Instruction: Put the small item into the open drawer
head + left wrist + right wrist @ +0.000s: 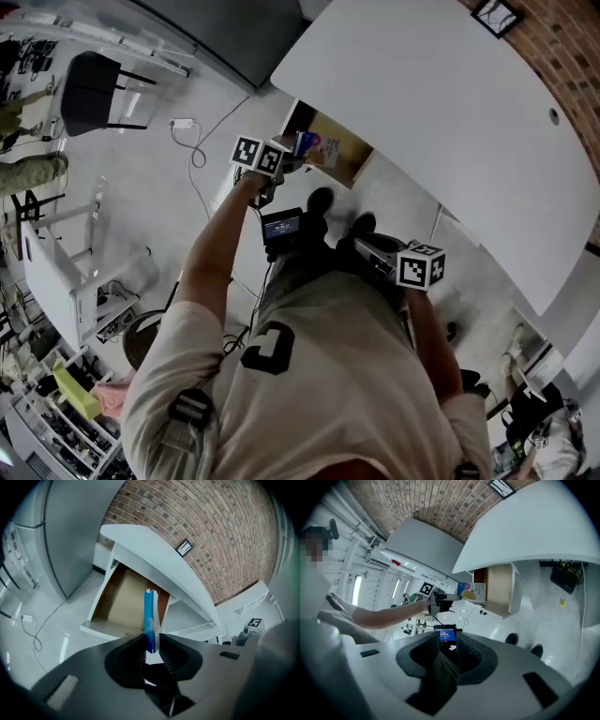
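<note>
Currently the small item [150, 618] is clamped edge-on in the left gripper [151, 644]. It's a thin flat packet, blue along the edge, and both pads are pressed on its lower end while the rest sticks out past the tips. The head view shows its face [315, 146] as a multicolour print. The right gripper view [471, 591] shows the same: a blue and yellow face, held out in front of the drawer opening.

The item sits at the mouth of the open drawer [119, 602], above the front edge. Can't tell if it's inside the walls. No contact with the drawer is visible. The drawer is pulled out from under the white table [450, 112] and has a bare brown bottom and white sides.

The left arm is stretched out toward the drawer with the gripper angled down. The right gripper [449, 641] hangs back near the person's body, well apart from the drawer. Its jaws are partly apart with nothing between them. Only a small lit screen [446, 634] shows through the gap, further off.

Surroundings:
- a brick wall [211, 536] behind the table
- a white cable [33, 630] on the pale floor left of the drawer
- the person's dark shoes [321, 200] just short of the drawer
</note>
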Tool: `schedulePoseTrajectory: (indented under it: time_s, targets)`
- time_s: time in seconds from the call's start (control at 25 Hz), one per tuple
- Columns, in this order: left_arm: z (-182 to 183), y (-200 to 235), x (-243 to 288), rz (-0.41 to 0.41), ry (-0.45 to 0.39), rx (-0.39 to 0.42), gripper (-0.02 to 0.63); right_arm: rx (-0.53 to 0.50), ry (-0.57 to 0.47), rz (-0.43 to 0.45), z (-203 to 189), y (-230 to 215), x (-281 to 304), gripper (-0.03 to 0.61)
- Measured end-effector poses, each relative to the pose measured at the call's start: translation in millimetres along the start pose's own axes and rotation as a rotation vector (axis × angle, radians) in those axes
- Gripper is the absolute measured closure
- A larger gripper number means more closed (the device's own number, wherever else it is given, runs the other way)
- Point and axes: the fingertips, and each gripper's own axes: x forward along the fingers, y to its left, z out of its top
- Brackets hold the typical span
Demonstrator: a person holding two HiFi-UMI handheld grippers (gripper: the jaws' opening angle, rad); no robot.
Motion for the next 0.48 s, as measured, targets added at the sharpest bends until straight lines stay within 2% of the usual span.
schedulePoseTrajectory:
  time_s: [0.24, 0.48]
  targets:
    - [4.4, 17.4, 34.8, -0.064, 0.083, -0.003, 0.535, 0.076, -0.002, -0.051, -1.3, 15.1, 29.4, 0.483]
    - [17.0, 29.9, 55.2, -0.079, 0.134, 0.045, 0.535, 0.109, -0.012, -0.085, -3.1, 25.2, 48.6, 0.483]
